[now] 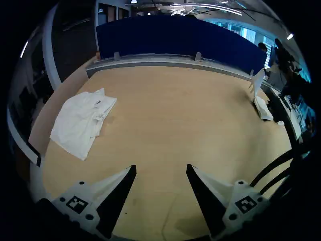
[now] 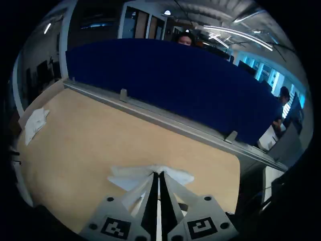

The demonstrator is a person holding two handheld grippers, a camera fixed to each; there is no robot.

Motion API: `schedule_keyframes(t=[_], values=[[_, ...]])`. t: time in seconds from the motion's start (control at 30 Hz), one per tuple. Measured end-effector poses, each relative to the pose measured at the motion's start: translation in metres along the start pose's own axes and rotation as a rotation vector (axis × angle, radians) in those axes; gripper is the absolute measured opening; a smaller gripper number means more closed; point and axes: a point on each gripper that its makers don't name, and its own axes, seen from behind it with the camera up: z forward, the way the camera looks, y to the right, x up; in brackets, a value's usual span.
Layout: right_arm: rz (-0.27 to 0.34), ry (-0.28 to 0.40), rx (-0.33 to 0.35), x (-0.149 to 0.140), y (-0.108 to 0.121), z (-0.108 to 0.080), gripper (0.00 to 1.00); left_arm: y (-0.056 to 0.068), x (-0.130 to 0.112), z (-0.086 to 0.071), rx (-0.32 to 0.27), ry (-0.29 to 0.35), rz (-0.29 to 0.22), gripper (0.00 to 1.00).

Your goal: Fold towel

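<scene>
A folded white towel [image 1: 82, 120] with tags on top lies on the left of the wooden table [image 1: 172, 112]. My left gripper [image 1: 160, 168] hovers open over bare wood at the near edge, to the right of that towel, with nothing between its fingers. A second white towel [image 1: 261, 107] sits at the table's far right, and part of it rises to a peak. In the right gripper view my right gripper [image 2: 158, 174] is shut on this second towel [image 2: 132, 176], whose cloth spreads to both sides of the fingertips. The folded towel [image 2: 35, 120] shows far off at the left.
A blue partition [image 1: 176, 38] on a grey rail [image 1: 160, 62] runs along the table's far edge. A person's head [image 2: 185, 39] shows behind it, and another person [image 2: 283, 100] sits at the right. Black cables [image 1: 277, 168] hang near the right corner.
</scene>
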Motion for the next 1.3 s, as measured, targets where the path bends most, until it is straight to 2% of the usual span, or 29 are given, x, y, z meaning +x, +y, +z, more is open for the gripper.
schedule_keyframes(t=[0.37,0.7,0.97,1.3], values=[[0.034,-0.018,-0.017,-0.043,0.003,-0.024,0.02,0.001,0.001,-0.004,-0.009,0.001,0.006,0.93],[0.146,-0.079,-0.066,-0.127,0.016,-0.049,0.02,-0.001,0.000,-0.004,-0.013,-0.003,0.021,0.93],[0.247,-0.165,-0.109,-0.200,0.014,-0.048,0.02,-0.001,-0.003,-0.004,-0.012,-0.010,0.040,0.93],[0.322,-0.242,-0.180,-0.246,0.016,-0.033,0.02,-0.001,-0.006,-0.008,-0.007,-0.013,0.049,0.93]])
